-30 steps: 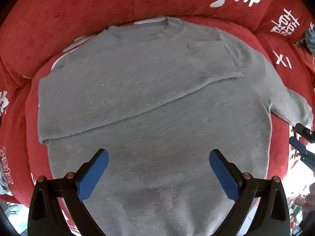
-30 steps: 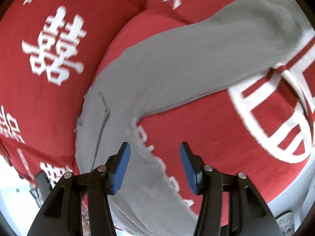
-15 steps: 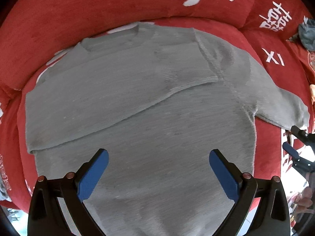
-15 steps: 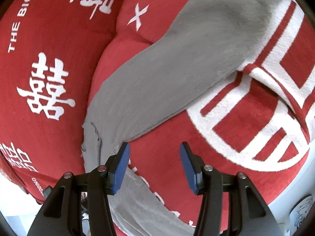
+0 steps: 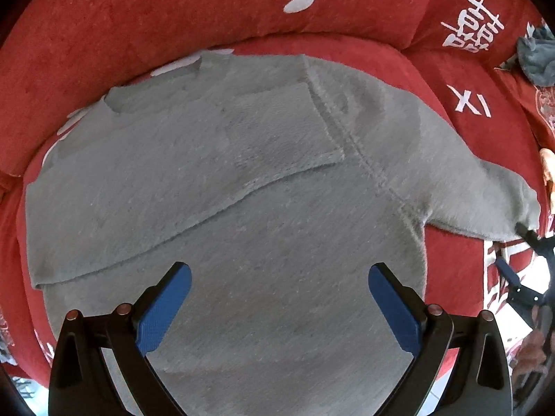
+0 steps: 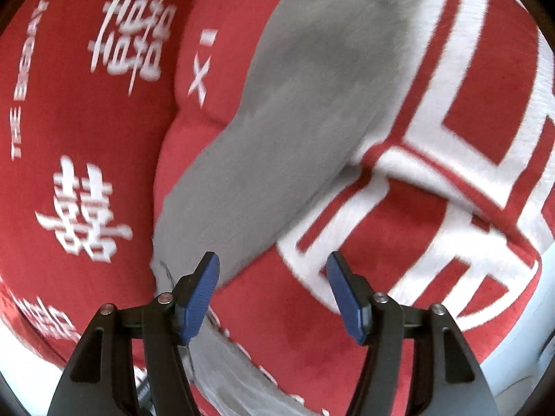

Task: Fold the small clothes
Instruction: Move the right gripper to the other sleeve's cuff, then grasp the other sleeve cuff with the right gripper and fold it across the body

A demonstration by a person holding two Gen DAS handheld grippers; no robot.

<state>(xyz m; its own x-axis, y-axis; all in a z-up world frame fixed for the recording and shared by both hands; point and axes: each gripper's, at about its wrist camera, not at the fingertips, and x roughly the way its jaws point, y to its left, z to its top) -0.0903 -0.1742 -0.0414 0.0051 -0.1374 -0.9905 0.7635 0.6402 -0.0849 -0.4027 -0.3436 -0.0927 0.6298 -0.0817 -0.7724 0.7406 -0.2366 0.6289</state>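
Grey sweater point(image 5: 263, 208) lies flat at frame centre on the red sofa cushion point(image 5: 145, 34), one sleeve already folded across; left hand-held gripper point(image 5: 277, 298) released above hem, right hand-held gripper point(image 6: 272, 287) released beside the outstretched sleeve point(image 6: 277, 131), probably next to grasp its cuff.

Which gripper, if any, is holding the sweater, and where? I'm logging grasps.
Neither. The left gripper is open above the sweater body; the right gripper is open beside the sleeve, nothing between its fingers.
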